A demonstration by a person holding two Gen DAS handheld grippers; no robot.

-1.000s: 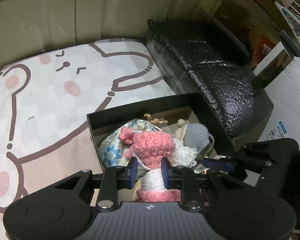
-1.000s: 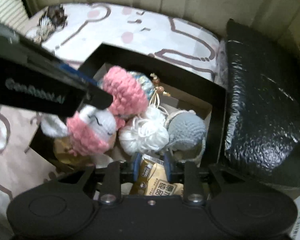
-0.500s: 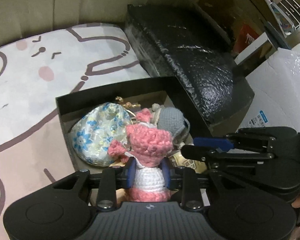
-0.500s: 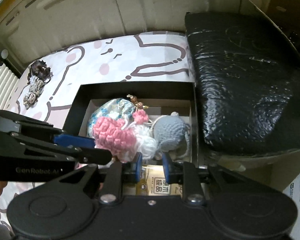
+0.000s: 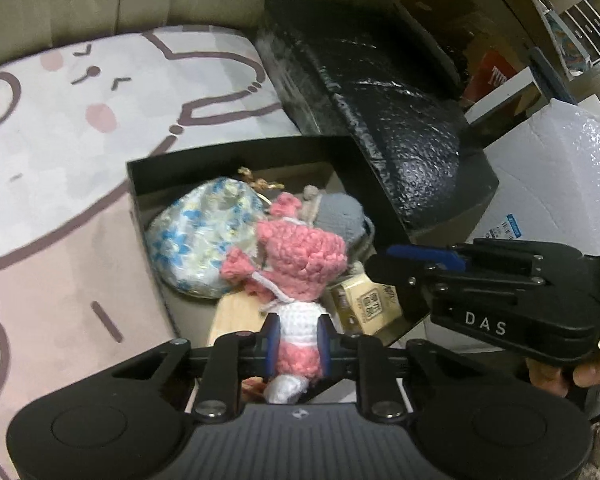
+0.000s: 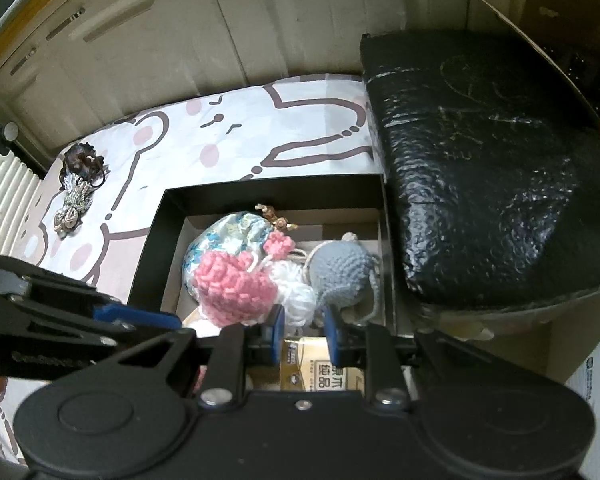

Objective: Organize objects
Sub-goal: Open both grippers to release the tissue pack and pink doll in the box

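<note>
My left gripper point(image 5: 298, 338) is shut on a pink-and-white crochet doll point(image 5: 296, 256), held over the near end of an open black box point(image 5: 228, 152). The doll also shows in the right wrist view point(image 6: 232, 284). The box point(image 6: 268, 196) holds a blue floral pouch point(image 5: 204, 232), a grey crochet toy point(image 6: 340, 272), a white yarn pom point(image 6: 296, 296) and a gold snack packet point(image 5: 366, 300). My right gripper point(image 6: 302, 338) hovers over the box's near right corner above the packet point(image 6: 320, 372); its jaws stand a little apart with nothing between them.
A black bubble-wrap parcel point(image 6: 480, 152) lies right of the box. The box sits on a bear-print mat point(image 5: 80, 128). A tassel charm point(image 6: 76, 188) lies on the mat's far left. A white foam box point(image 5: 548, 184) stands at the right.
My left gripper has drawn the doll back toward the box's near end. My right gripper has pulled back and up, so more of the box shows.
</note>
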